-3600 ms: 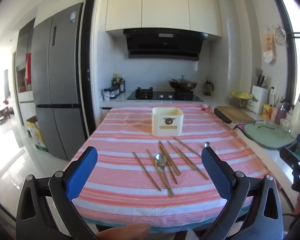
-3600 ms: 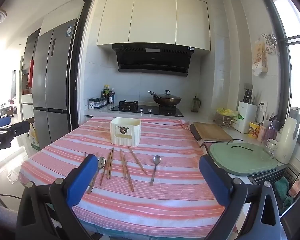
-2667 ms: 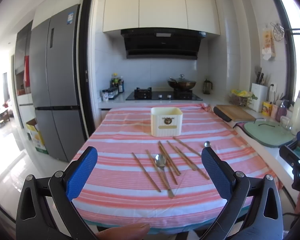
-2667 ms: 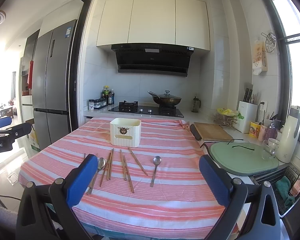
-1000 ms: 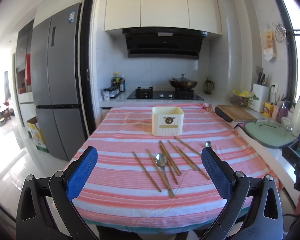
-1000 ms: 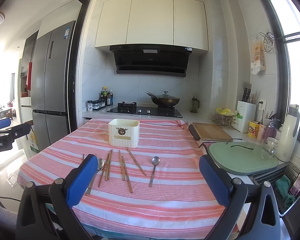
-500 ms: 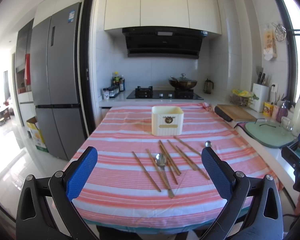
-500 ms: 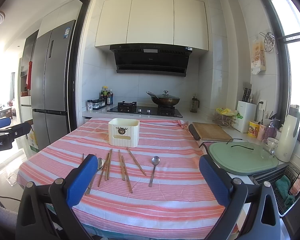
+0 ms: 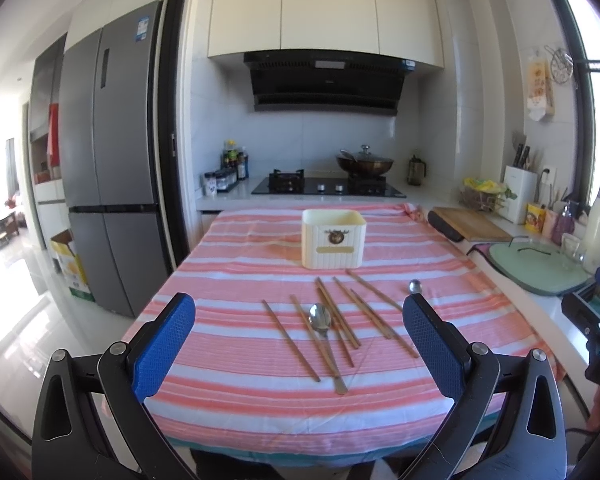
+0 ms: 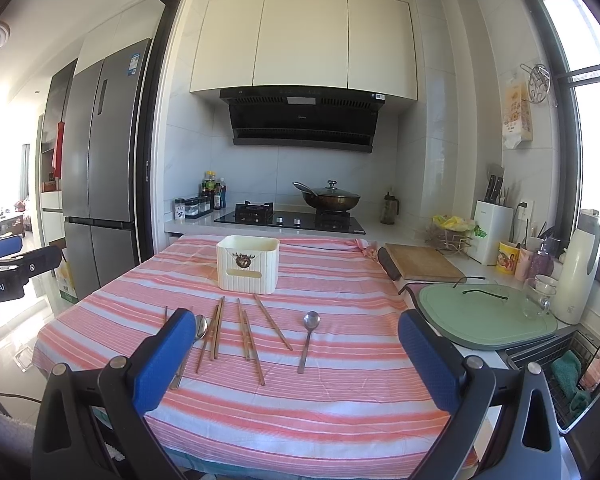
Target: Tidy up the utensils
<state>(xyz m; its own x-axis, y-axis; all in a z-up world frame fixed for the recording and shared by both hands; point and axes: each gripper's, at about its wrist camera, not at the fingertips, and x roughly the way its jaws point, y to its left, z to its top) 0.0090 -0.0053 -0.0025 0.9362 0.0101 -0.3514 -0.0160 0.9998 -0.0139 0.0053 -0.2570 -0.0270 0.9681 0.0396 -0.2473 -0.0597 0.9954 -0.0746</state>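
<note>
In the left wrist view, my left hand-held gripper [image 9: 298, 332] fills the bottom of the frame with its blue pads spread wide apart and nothing between them. Beyond the pads, across the middle of the frame, the chopsticks [image 9: 342, 320] lie scattered on the striped tabletop [image 9: 240, 360], and one spoon [image 9: 324, 334] rests over them, bowl pointing away from me. Only the bowl of a second spoon [image 9: 415, 287] shows, just above the right pad. The cream utensil holder [image 9: 333, 239] stands upright at centre frame, past the far ends of the sticks, with its mouth open. In the right wrist view, my right hand-held gripper [image 10: 296, 354] sits low in the frame, also spread wide and empty. Here the lone spoon [image 10: 308, 338] lies clear of everything else, right of centre, while the other spoon [image 10: 188, 350] is partly hidden behind the left pad among the chopsticks [image 10: 246, 332]. The holder [image 10: 247, 264] stands above them in the frame. Nothing is in the holder yet as far as I can tell, so I judge the step in hand is the first pick. I would take the lone spoon with the right side, since it has free cloth on both flanks: come down across the handle, press the pads flat to the cloth, close squarely, then tip it upright before lowering it into the holder. The crossed sticks would need separating one at a time.
</note>
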